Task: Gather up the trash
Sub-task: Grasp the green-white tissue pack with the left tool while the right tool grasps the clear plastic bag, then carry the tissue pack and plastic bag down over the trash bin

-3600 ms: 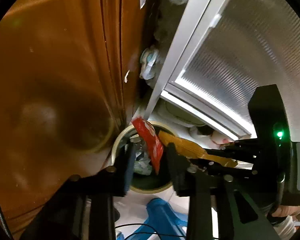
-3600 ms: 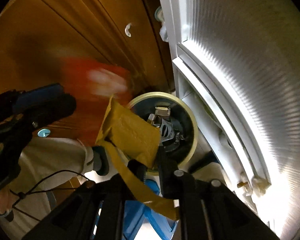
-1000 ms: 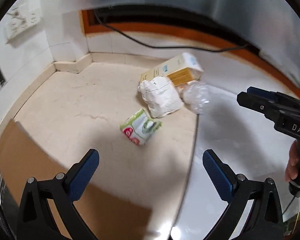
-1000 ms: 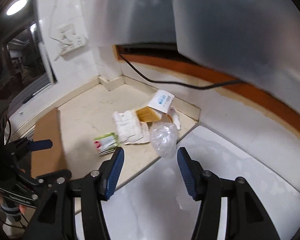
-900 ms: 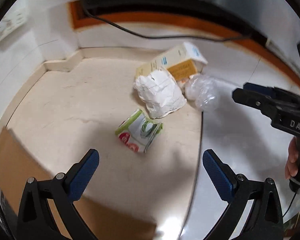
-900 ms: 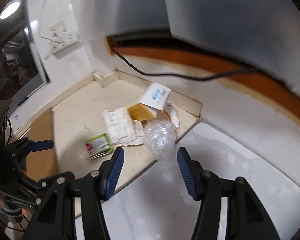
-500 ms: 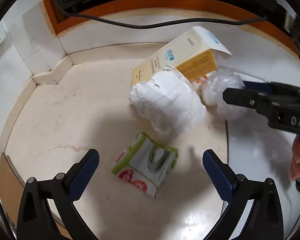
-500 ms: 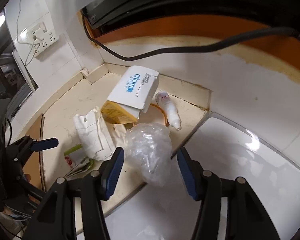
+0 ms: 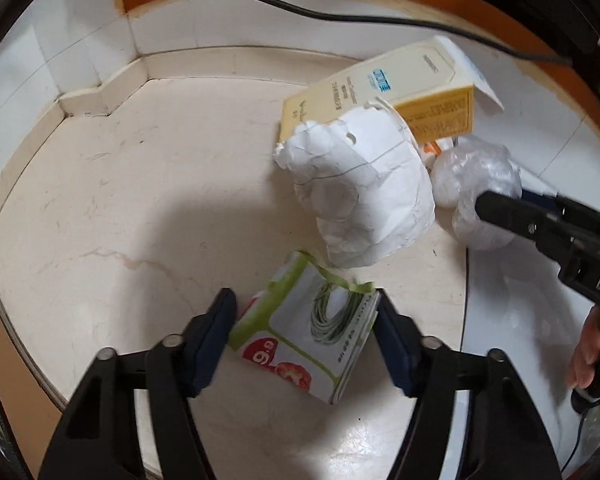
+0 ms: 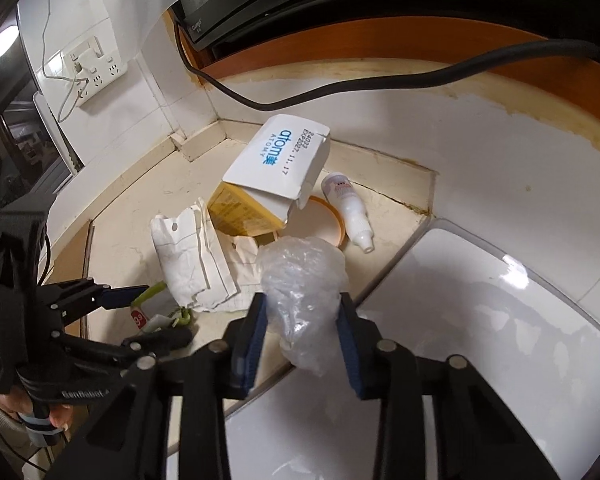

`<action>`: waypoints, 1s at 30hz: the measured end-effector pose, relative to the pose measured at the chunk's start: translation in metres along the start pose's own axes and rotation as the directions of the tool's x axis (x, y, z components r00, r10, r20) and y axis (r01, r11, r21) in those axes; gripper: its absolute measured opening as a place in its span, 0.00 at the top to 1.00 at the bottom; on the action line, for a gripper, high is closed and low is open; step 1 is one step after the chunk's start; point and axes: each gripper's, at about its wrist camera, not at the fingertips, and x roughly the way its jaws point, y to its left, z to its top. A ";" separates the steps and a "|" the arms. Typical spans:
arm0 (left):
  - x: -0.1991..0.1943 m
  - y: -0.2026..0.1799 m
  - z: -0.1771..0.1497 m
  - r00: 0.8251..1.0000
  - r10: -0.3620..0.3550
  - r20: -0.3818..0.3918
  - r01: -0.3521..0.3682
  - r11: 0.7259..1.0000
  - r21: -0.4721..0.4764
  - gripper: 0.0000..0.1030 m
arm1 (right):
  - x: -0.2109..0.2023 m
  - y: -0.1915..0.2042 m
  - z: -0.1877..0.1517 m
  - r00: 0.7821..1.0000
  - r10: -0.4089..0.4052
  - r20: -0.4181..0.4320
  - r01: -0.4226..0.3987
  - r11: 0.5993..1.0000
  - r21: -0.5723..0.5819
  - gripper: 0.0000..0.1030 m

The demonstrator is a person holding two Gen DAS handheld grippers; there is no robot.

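Packet: green-and-white snack packet (image 9: pixel 308 328) flat on cream counter (image 9: pixel 140 200), between my left gripper (image 9: pixel 304 320) fingers, closing, pads at its edges.
Bag: crumpled clear plastic bag (image 10: pixel 300 280) at counter's edge beside white appliance top (image 10: pixel 480 320); my right gripper (image 10: pixel 300 320) closing around it.
Beyond: torn white paper (image 9: pixel 360 192), yellow carton (image 9: pixel 380 88), toward back corner.
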 end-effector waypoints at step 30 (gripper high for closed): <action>-0.189 -0.079 -0.190 0.965 -0.101 0.241 0.116 0.992 -0.046 0.90 | -0.186 0.077 -0.159 0.989 0.108 0.105 -0.106 0.994 -0.027 0.79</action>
